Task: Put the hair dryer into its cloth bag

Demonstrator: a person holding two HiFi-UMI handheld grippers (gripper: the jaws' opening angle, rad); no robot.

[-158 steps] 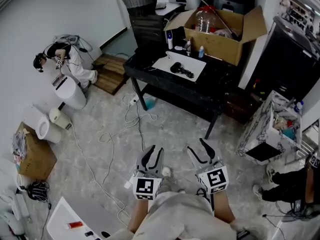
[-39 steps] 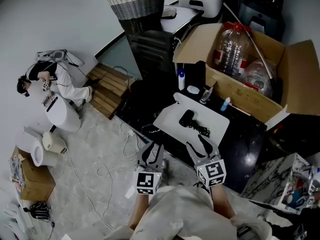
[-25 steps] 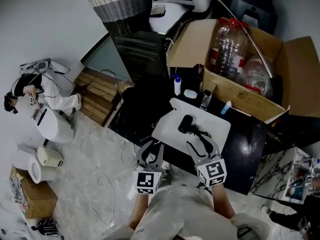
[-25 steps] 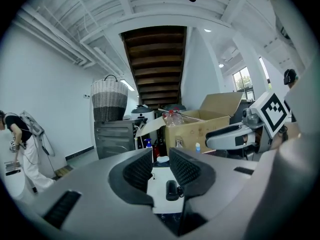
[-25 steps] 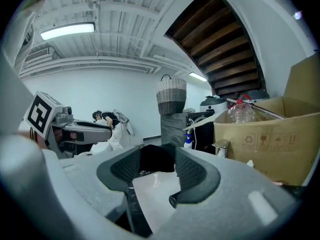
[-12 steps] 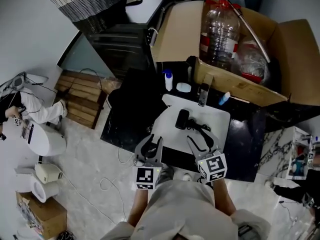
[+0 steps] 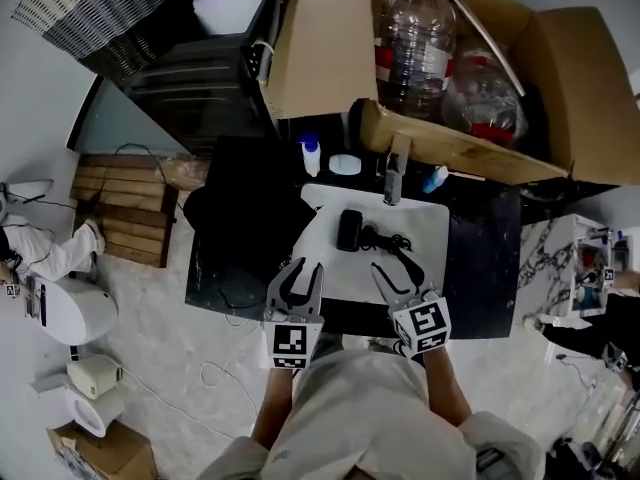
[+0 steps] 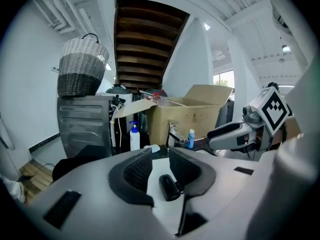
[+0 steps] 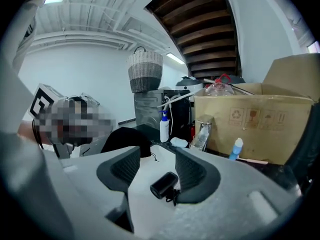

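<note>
Head view: hair dryer (image 7: pixel 350 230) seemingly beyond left gripper (image 7: pixel 303 268), right gripper (image 7: pixel 392 268); their views show fingers (image 8: pixel 137 170) open.

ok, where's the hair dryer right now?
In the head view the hair dryer lies mid-frame on the white mat on the black table, just ahead of the left gripper and right gripper, with the cardboard box behind it.
</note>
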